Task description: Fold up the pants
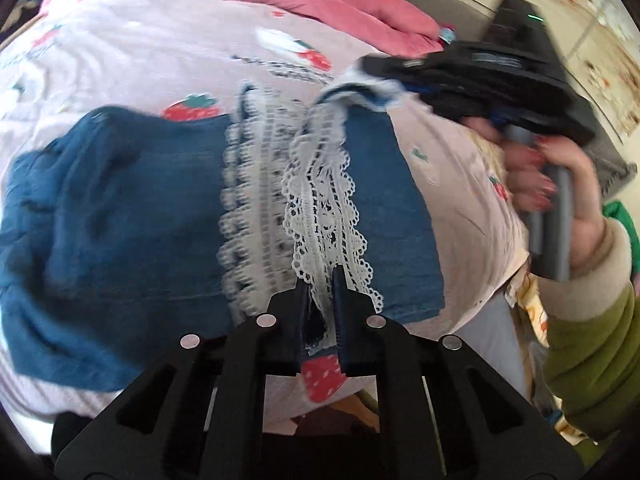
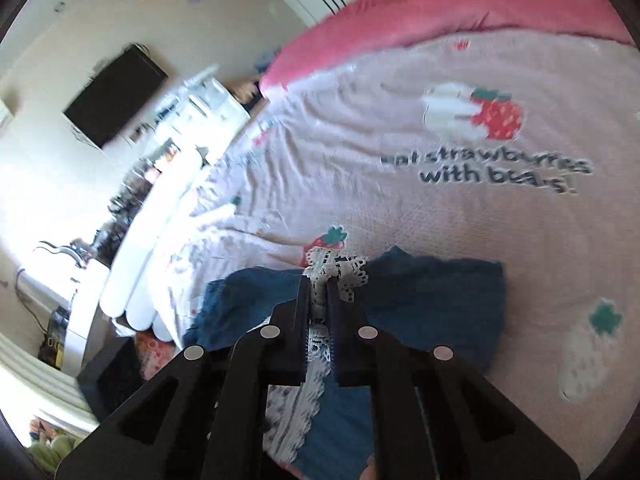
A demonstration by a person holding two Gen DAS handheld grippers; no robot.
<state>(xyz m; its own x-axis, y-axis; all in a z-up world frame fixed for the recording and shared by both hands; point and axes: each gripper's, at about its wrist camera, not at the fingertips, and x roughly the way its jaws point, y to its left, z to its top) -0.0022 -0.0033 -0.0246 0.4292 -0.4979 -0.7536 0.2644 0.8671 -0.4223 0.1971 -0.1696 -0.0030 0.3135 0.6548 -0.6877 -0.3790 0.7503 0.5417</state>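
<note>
Here the bed (image 1: 120, 52), the largest thing in both views, is covered by a pale pink sheet printed with strawberries and dark lettering, and a deeper pink quilt (image 2: 440, 12) lies bunched along its far edge. On the sheet lie the pants (image 1: 132, 200), dark blue denim with bands of white lace trim (image 1: 320, 216) at the hems; they lie spread across the near part of the bed, one leg reaching left in the left wrist view, with the lace ends gathered near the middle. The left gripper (image 1: 321, 280) has its fingers (image 1: 301, 304) drawn nearly together, pinching a strip of the lace at the near edge of the pants, and a printed strawberry shows just below them. The right gripper (image 2: 319, 284) likewise has its fingers (image 2: 304, 308) closed to a narrow slit on a bunch of lace, with blue denim lying on either side. From the left wrist view the right gripper's black body sits at the upper right, its grey handle grasped by a hand (image 1: 560, 184) with red nails, the wrist in a cream cuff and green sleeve (image 1: 592, 352). Beyond the bed, the right wrist view shows a dark screen (image 2: 114, 96) mounted on the wall; the clutter below it is too blurred to name.
</note>
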